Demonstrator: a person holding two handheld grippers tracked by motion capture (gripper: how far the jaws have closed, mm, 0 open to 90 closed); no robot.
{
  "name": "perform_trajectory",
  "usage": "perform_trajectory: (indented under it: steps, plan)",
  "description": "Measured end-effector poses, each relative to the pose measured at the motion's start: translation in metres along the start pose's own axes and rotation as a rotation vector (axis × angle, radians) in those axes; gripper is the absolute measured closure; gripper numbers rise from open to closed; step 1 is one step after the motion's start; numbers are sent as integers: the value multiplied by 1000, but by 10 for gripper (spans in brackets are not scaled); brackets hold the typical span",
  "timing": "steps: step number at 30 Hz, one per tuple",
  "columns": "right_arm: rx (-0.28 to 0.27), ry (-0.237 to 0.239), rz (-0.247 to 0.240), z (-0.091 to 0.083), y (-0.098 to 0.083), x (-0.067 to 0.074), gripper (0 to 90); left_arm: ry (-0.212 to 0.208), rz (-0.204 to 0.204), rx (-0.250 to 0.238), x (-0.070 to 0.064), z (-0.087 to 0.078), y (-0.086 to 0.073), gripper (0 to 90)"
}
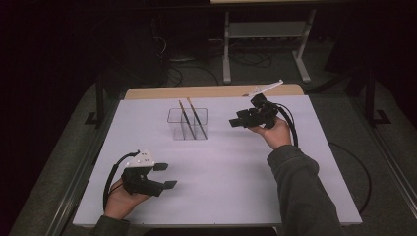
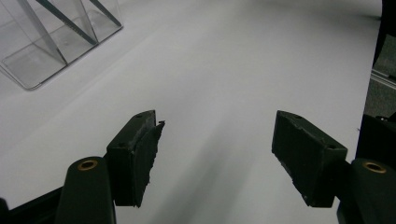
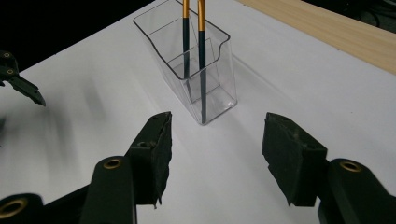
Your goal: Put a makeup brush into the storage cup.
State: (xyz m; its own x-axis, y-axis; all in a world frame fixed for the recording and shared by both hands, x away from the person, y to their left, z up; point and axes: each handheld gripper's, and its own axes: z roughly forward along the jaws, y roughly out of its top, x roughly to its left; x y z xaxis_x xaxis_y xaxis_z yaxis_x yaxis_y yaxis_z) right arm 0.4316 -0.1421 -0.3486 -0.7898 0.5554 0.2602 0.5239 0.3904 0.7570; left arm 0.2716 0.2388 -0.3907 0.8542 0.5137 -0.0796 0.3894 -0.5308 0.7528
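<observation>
A: Status of the clear plastic holder [image 1: 187,124]?

B: In the high view it stands upright on the white table top [image 1: 221,172], slightly toward 11 o'clock from the table's centre. It has two compartments. Two brushes [image 1: 193,118] with gold-and-dark handles stand inside it, leaning, tips down.

A: Confirm from the right gripper view.

B: The holder [image 3: 196,70] stands at 12 o'clock ahead of the jaws, apart from them. Both brushes [image 3: 201,56] rise out of its open top. Which compartment each occupies cannot be told for certain.

A: Right gripper?

B: The right gripper [image 1: 235,123] is held in the person's right hand [image 1: 273,132] at 3 o'clock from the holder, near it but not touching. Its jaws stand spread, with nothing between them except bare table.

A: Left gripper?

B: The left gripper [image 1: 165,175] sits at 7 o'clock from the holder, well apart, held in the left hand [image 1: 123,199]. Its jaws are spread wide and empty. In the left gripper view the holder [image 2: 56,42] appears at 10 o'clock, far from the pads [image 2: 140,154].

A: Other items?

B: A bare wooden strip [image 1: 216,91] runs along the table's far edge at 12 o'clock.
</observation>
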Motion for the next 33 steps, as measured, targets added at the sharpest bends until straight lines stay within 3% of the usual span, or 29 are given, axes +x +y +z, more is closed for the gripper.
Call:
perform_trajectory:
  steps: [33]
  plan:
    - [-38,-26,28,-27,-40,-1,351,10,-13,-16,1,-1,0,287]
